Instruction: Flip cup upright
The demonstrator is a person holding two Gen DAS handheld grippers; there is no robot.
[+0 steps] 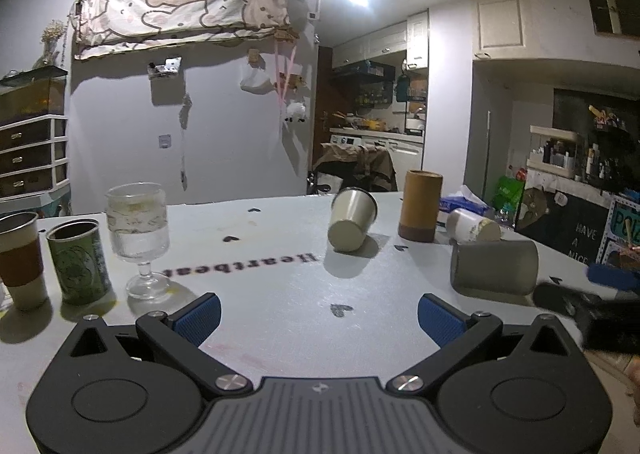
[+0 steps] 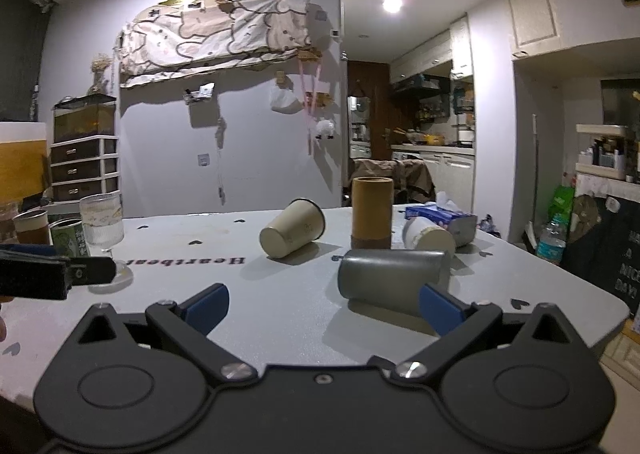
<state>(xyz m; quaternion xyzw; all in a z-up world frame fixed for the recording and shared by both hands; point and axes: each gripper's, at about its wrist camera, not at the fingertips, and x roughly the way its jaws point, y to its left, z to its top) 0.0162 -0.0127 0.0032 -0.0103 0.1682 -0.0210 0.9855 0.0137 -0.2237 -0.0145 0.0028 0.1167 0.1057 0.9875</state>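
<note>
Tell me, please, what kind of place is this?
Most likely a lived-in home, a dining area open to a kitchen. A table carries cups and a glass, kitchen cabinets and a counter show behind, and a drawer unit stands by the wall.

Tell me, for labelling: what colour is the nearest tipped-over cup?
Plain matte grey cup, clearest in right wrist view.

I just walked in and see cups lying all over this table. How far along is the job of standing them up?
Already upright: the banded cup, green tin, glass goblet and tan canister. In hand: nothing; the left gripper and right gripper are both open and empty. Left: the cream cup, grey cup and white cup lie on their sides. The grey one is nearest the right gripper.
</note>
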